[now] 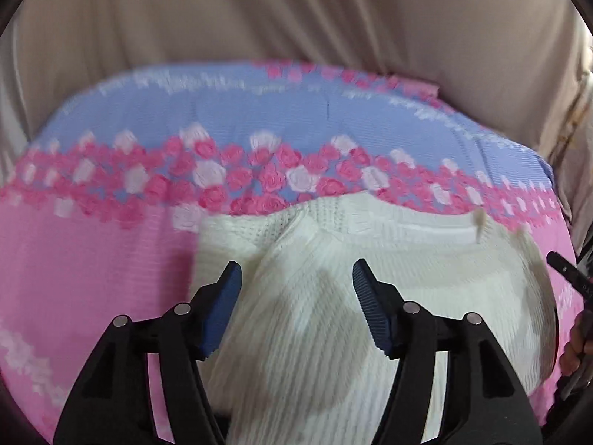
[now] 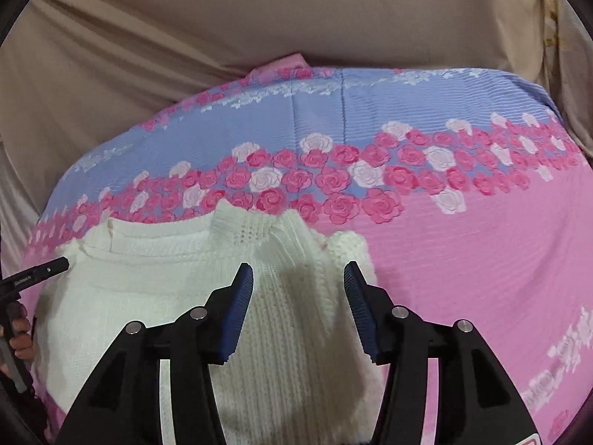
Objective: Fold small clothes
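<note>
A small white knitted sweater (image 1: 389, 282) lies on a pink and blue flowered bedspread (image 1: 92, 259). In the left wrist view my left gripper (image 1: 296, 270) is open above the sweater's left side, where a folded sleeve runs between the blue pads without being pinched. The right wrist view shows the same sweater (image 2: 148, 289), with my right gripper (image 2: 298, 272) open over its right side and a folded sleeve lying below the gap. Each gripper's tip appears at the edge of the other's view, held by a hand (image 1: 574, 345).
The bedspread (image 2: 463, 259) covers a bed with a band of pink and white roses across the middle. A beige sheet (image 1: 296, 11) hangs behind the bed. Bare bedspread lies left of the sweater in the left view and right of it in the right view.
</note>
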The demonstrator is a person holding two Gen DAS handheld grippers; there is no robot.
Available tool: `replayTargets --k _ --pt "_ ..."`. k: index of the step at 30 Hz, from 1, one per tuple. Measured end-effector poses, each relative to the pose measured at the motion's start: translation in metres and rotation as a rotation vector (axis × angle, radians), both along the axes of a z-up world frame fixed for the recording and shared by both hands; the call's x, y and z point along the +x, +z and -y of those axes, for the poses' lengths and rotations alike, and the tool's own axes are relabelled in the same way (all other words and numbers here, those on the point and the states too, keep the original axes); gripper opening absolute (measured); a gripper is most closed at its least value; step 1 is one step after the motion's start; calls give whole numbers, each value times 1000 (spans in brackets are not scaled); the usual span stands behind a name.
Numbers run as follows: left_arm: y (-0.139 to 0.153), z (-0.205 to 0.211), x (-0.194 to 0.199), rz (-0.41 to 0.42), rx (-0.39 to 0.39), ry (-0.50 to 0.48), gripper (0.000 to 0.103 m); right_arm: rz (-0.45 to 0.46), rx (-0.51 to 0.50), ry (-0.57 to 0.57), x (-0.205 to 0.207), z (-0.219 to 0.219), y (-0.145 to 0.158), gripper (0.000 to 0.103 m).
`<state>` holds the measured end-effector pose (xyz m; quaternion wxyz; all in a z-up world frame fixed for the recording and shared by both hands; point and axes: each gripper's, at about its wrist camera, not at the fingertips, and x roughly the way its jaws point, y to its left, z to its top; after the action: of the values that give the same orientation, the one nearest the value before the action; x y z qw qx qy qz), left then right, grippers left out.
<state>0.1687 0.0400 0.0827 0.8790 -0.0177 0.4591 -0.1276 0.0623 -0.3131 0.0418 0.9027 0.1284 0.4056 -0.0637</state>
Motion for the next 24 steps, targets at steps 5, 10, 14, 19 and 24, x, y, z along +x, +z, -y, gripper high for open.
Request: replayTargets --k 5,10,14,19,24 --pt "-14 -12 14 -52 -52 17 7 152 15 23 -10 1 34 7" --pt "-1 -17 22 0 -40 17 7 23 37 -34 20 27 -1 7" --pt "-29 -10 31 -29 17 34 11 41 49 -64 6 22 6 10" --pt "15 -18 -14 67 -10 35 13 175 -47 41 -48 -35 56 16" --pt "32 20 -85 101 -16 -107 14 64 101 412 -64 -158 16 16"
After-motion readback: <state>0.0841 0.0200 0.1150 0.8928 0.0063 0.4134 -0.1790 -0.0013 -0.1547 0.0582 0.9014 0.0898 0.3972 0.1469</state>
